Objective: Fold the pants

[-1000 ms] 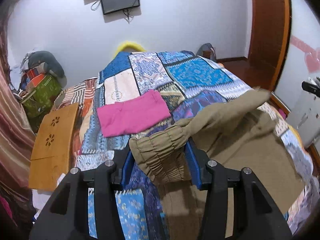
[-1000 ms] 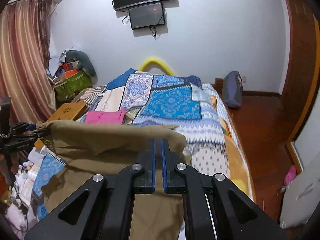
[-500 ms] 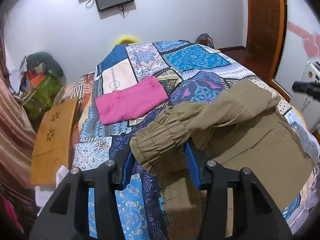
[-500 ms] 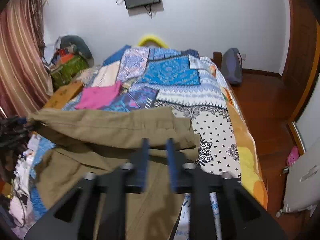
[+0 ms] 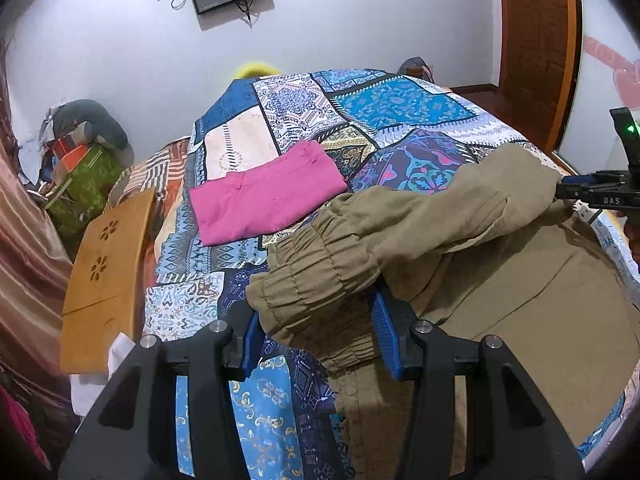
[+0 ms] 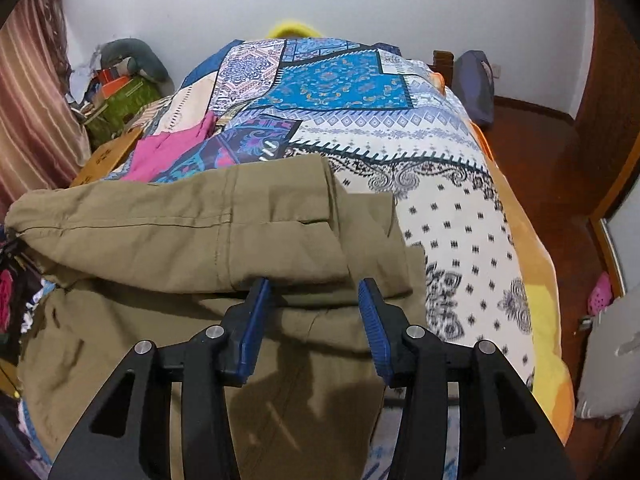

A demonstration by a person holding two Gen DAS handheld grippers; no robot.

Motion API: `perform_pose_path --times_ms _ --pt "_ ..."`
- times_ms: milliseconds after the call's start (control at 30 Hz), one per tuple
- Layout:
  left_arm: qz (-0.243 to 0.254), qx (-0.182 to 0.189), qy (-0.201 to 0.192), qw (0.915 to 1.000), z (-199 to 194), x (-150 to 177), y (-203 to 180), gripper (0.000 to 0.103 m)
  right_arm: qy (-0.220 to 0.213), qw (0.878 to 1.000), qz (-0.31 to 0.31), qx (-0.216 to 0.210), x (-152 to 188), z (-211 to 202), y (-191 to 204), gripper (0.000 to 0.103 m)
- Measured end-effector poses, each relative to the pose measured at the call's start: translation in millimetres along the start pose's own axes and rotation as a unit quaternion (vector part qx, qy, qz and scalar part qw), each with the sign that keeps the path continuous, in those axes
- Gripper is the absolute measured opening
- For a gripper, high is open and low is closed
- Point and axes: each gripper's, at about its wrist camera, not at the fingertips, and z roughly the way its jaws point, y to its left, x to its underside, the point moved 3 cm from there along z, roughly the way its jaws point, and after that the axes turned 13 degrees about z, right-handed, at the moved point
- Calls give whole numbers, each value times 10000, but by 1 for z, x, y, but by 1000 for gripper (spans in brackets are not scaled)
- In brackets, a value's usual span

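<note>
Khaki pants lie across the near end of the patchwork bed, with the upper part folded over the lower layer. My left gripper is shut on the bunched elastic waistband, holding it just above the quilt. In the right wrist view the folded edge of the pants rests flat in front of my right gripper. Its jaws are opening, with the blue pads clear of the cloth. The right gripper also shows at the far right of the left wrist view, beside the fold's end.
A folded pink garment lies on the quilt beyond the pants. A wooden lap table leans at the bed's left side, with a green bag and clutter behind it. Wooden floor and a grey bag lie to the right.
My right gripper went from shut on the pants' edge to open and dropped lower, leaving the fold lying on the bed. My left gripper sank with the waistband still in it.
</note>
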Motion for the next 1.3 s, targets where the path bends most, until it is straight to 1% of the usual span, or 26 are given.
perform_pose_path --times_ms 67,133,267,333,467,600,633,700,733,767,800,833,900,1000,1033,1100,1233,1300 --pt "8 -9 3 10000 2 0 1 48 4 9999 -149 49 -4 2 1 43" --pt "0 -12 3 10000 4 1 1 48 -3 9995 -326 -17 -6 1 5 44" --pt "7 -31 77 10000 13 3 2 48 -15 9980 -599 -194 -11 0 11 51" --pt "-7 -31 154 9999 19 6 2 48 -23 9974 -696 -186 -15 3 12 51" --pt "-25 -50 249 9997 28 11 0 48 -142 9959 -829 -333 -21 6 18 51" --pt "-75 -23 249 9997 31 12 2 48 -423 9929 -959 -561 -26 3 25 51" --pt "-87 -13 247 9997 31 12 3 48 -432 9924 -966 -622 -27 3 27 48" --pt "-83 -18 241 9997 31 11 3 48 -468 9920 -924 -722 -29 2 28 38" --pt "-70 -26 235 9997 31 10 3 48 -485 9918 -901 -763 -30 2 29 35" --pt "-61 -38 225 9997 31 10 3 48 -496 9918 -866 -803 -31 1 29 28" --pt "-53 -50 210 9998 30 10 2 48 -501 9918 -829 -839 -31 1 29 17" --pt "-53 -43 181 9998 29 9 2 48 -514 9917 -802 -863 -32 0 29 14" --pt "-61 -22 96 9999 25 6 2 48 -544 9919 -799 -820 -31 0 31 11" --pt "-53 -28 -14 10000 18 1 3 48 -540 9919 -941 -658 -27 0 36 9" --pt "-62 -10 -61 10000 15 -1 4 50 -529 9920 -948 -652 -26 -1 37 9" --pt "-80 -4 -115 9999 11 -4 5 52 -561 9921 -930 -622 -25 -5 37 9" --pt "-126 -45 -121 9998 10 -12 9 52 -573 9934 -775 -618 -22 -13 29 8" --pt "-230 -40 -183 9996 8 -17 12 52 -570 9942 -702 -579 -19 -18 25 8"
